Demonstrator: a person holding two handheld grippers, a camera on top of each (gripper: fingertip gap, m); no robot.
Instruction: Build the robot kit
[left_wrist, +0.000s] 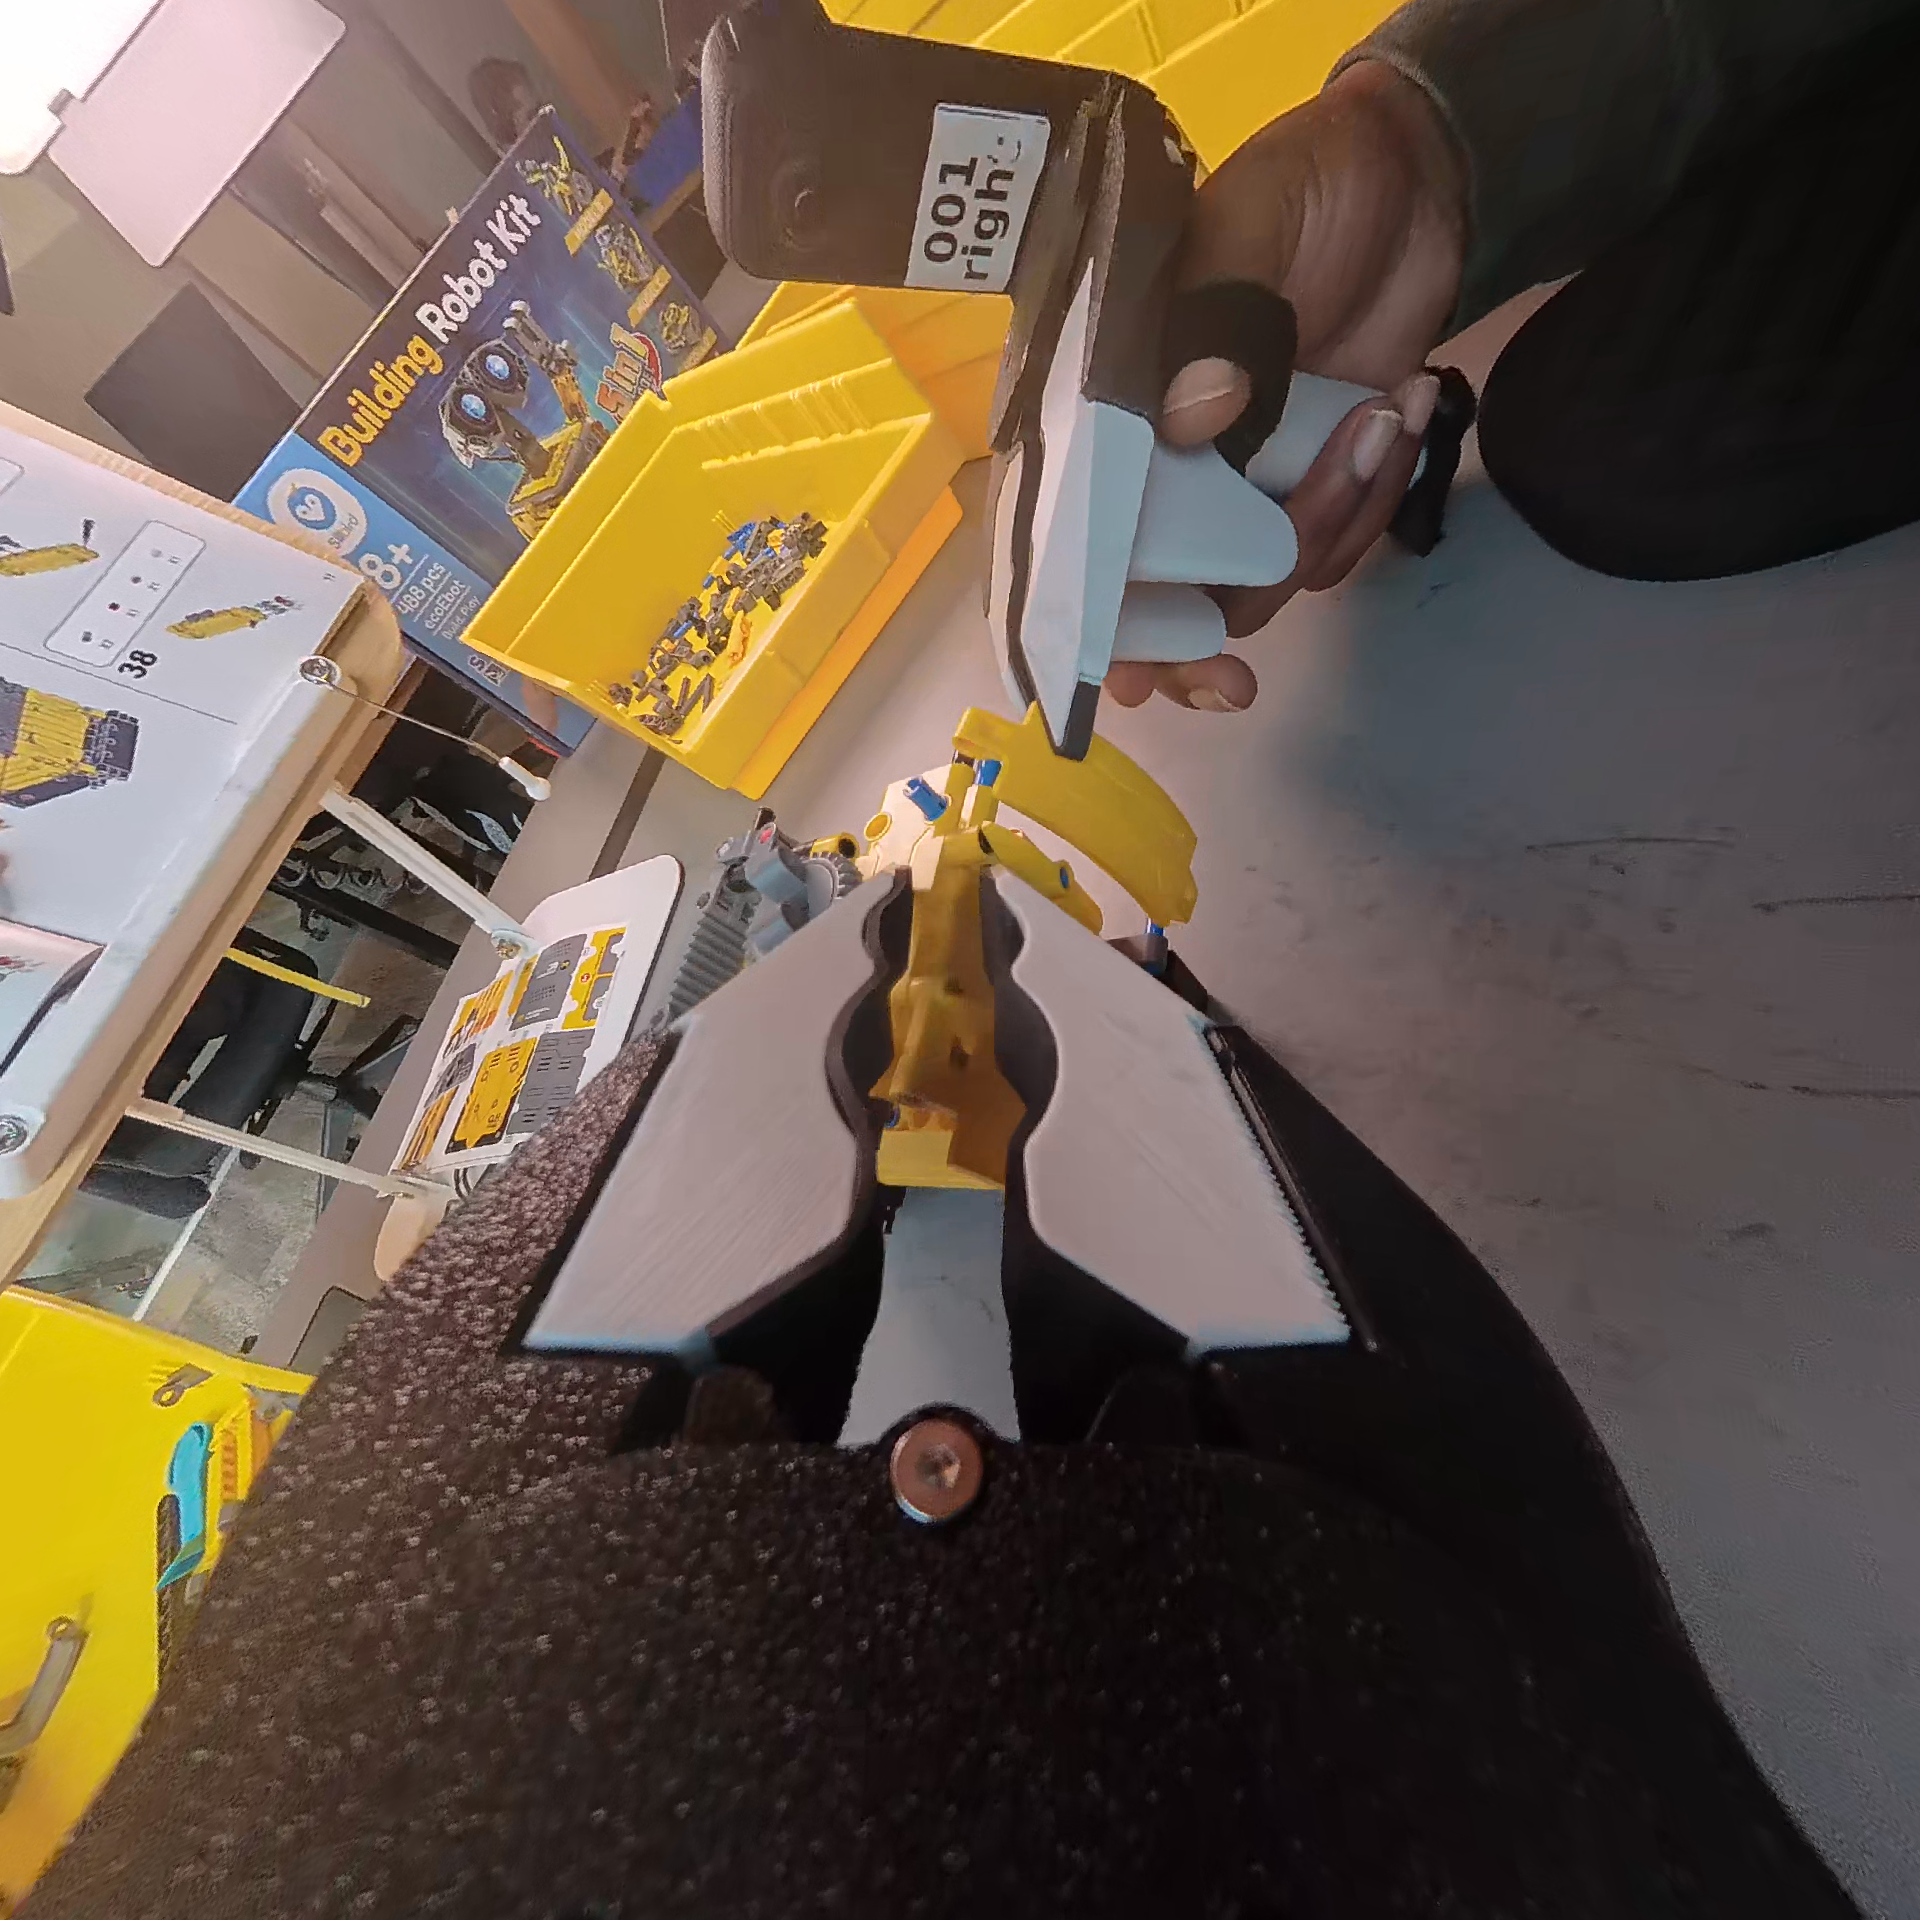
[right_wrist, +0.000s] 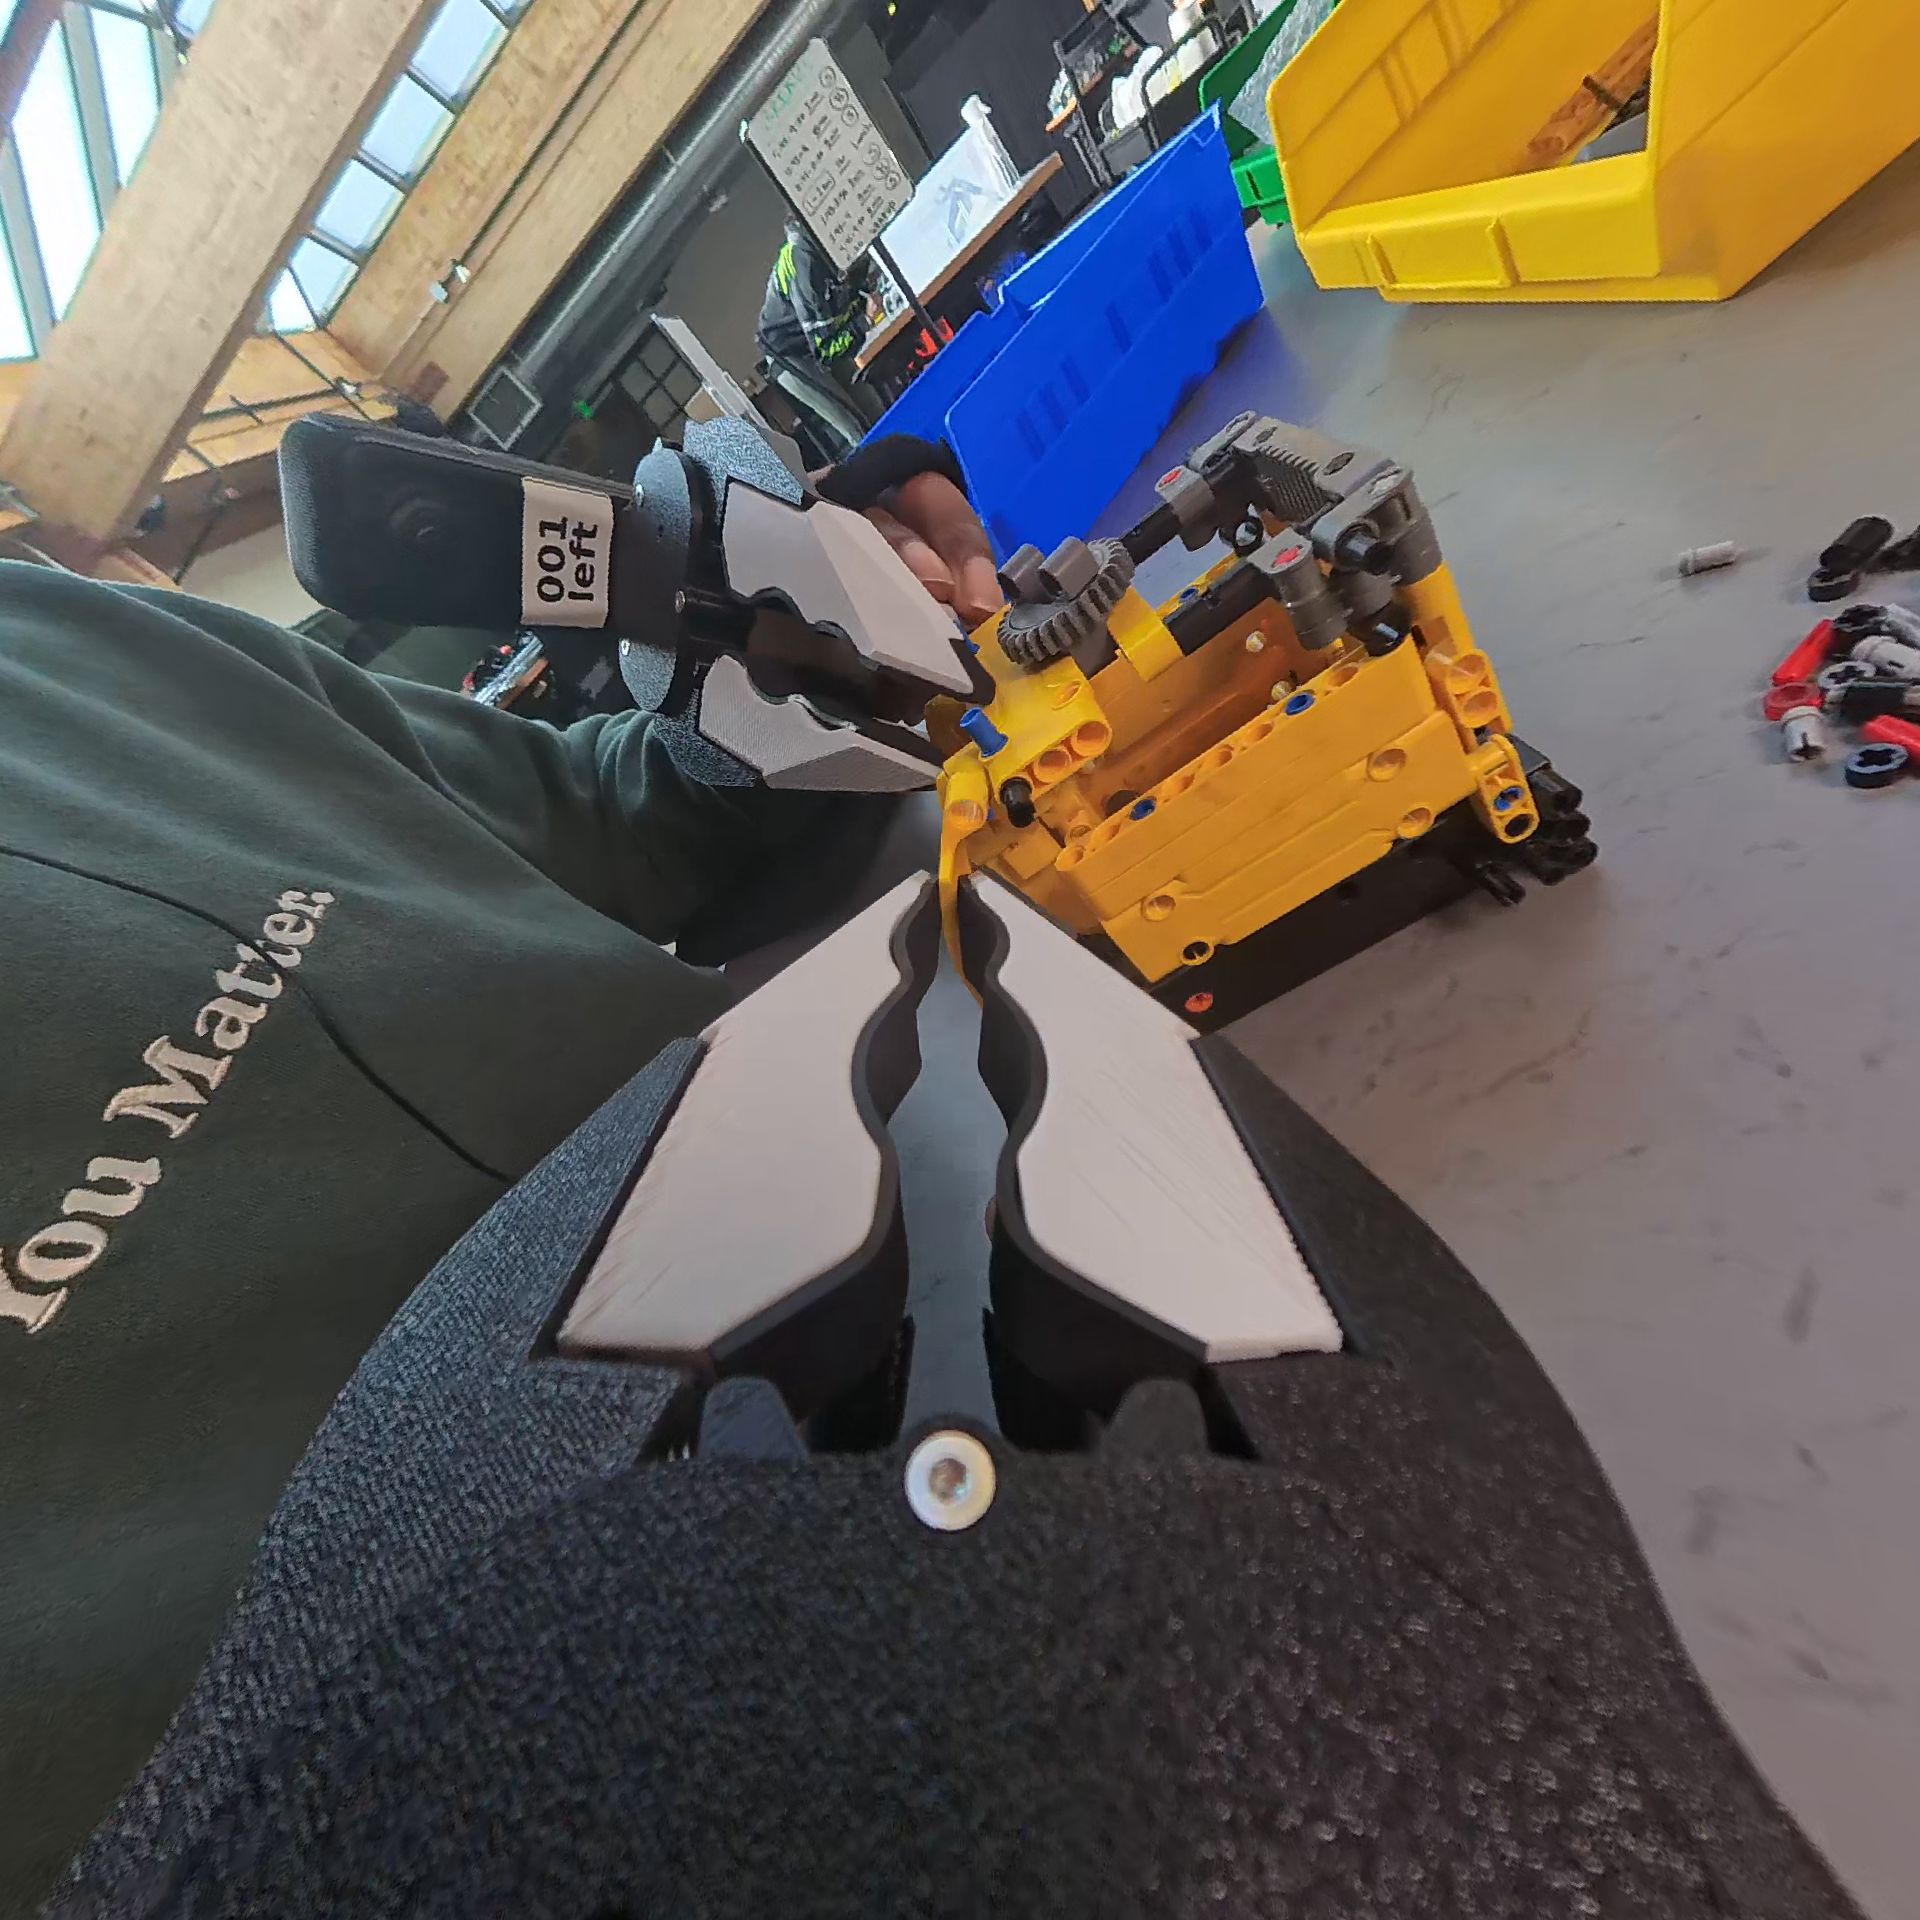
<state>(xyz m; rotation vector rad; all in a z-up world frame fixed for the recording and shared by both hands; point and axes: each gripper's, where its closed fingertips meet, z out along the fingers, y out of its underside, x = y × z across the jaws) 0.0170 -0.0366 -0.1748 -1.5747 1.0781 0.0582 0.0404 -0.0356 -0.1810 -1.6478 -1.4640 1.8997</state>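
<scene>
Right gripper (right_wrist: 948, 894) pinched on thin yellow curved panel (right_wrist: 948, 831) at near corner of yellow brick model (right_wrist: 1278, 769) on grey counter (right_wrist: 1558, 1143). Left gripper (right_wrist: 951, 717) clamps model's far side by grey gear (right_wrist: 1065, 613). Blue bin (right_wrist: 1101, 384) behind, yellow bin (right_wrist: 1558, 229) upper right; loose red/black pins (right_wrist: 1849, 707) at right edge.

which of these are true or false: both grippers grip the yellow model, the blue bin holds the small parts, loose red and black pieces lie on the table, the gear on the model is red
1. Both the left gripper and the right gripper grip the yellow model: true.
2. The blue bin holds the small parts: false, they lie in a yellow bin.
3. Loose red and black pieces lie on the table: true.
4. The gear is red: false, it is grey.
</scene>
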